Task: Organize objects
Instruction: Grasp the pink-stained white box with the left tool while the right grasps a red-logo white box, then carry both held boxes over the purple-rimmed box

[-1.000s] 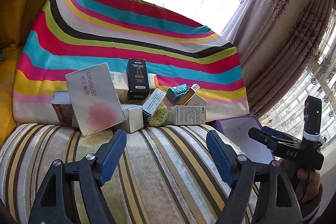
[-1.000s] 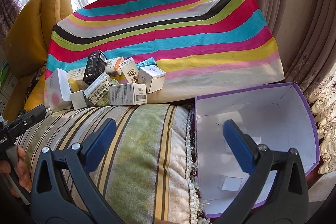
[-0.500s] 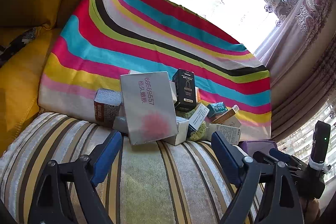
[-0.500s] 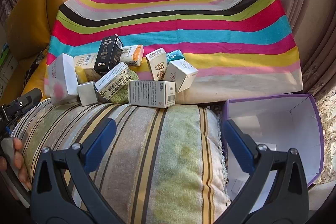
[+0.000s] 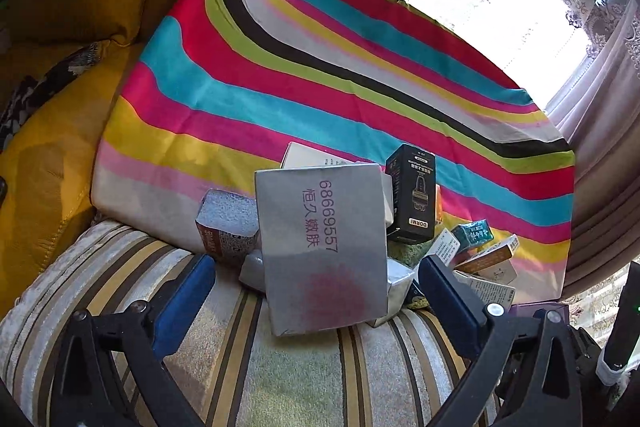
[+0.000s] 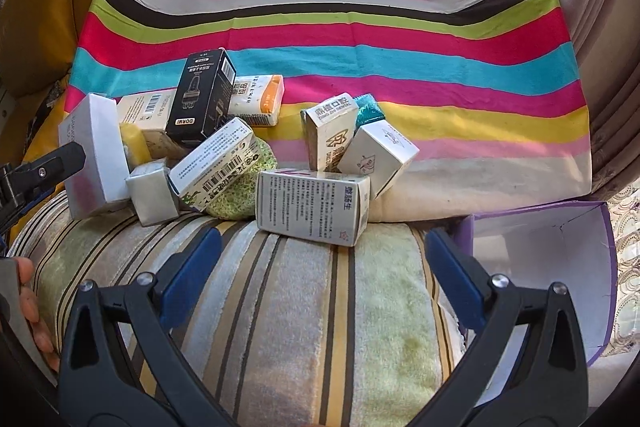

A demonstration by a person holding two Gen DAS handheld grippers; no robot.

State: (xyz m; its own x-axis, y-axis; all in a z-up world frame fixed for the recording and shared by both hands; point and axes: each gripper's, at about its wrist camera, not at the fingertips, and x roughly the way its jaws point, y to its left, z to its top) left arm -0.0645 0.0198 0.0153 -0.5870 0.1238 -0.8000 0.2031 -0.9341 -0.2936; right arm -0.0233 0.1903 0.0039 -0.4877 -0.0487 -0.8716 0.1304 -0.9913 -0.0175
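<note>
A heap of small cartons lies on a striped cushion against a rainbow-striped cloth. A large grey-white box [image 5: 324, 251] with red print stands at its left end; it also shows in the right wrist view [image 6: 94, 151]. My left gripper [image 5: 316, 291] is open, with its jaws on either side of this box, apart from it. A black box [image 5: 412, 193] leans behind, and shows in the right wrist view [image 6: 202, 99]. My right gripper [image 6: 320, 267] is open and empty, just in front of a white printed carton [image 6: 312, 205] lying flat. The left gripper's finger [image 6: 48, 167] shows at that view's left edge.
An open purple box [image 6: 556, 251] with a white inside stands low at the right of the cushion [image 6: 304, 315]. A yellow sofa cushion [image 5: 52, 147] lies to the left. Curtains [image 6: 600, 47] hang at the right, with a bright window behind.
Both grippers have moved forward toward the heap. The left one has swung left and closed in around the large grey-white box. The right one has turned left, away from the purple box.
</note>
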